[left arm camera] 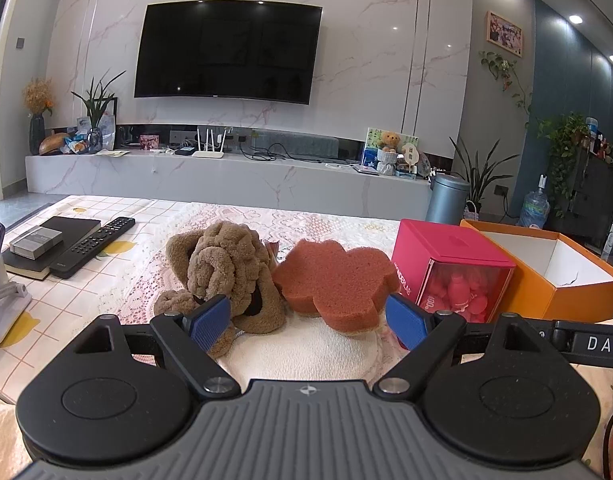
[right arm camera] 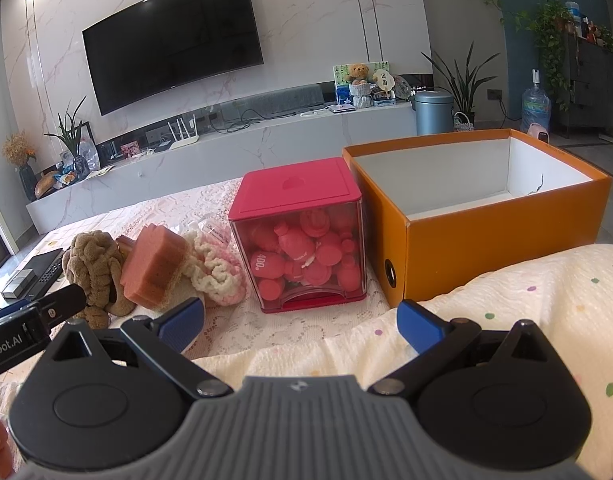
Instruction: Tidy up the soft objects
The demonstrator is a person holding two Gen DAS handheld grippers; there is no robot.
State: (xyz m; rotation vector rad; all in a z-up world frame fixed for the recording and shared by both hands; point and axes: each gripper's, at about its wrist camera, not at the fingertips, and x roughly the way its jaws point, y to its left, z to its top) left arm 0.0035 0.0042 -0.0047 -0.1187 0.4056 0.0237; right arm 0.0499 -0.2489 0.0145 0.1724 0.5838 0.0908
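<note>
Both claws spread wide, nothing held: left gripper (left arm camera: 306, 322), right gripper (right arm camera: 300, 326). Sponge (left arm camera: 335, 280) and brown plush (left arm camera: 222, 270) on table, left of empty orange box (right arm camera: 478, 216). Sponge probably light, compressible; best pinched across flat faces, mid-body.

Your left wrist cam sits low over the bench, close on the brown plush (left arm camera: 222, 276), facing the TV wall. Your right cam sits further right, nearer the orange box (right arm camera: 482, 236). Both share the sponge (left arm camera: 334, 280), red box (right arm camera: 302, 236), TV (left arm camera: 228, 50).
</note>
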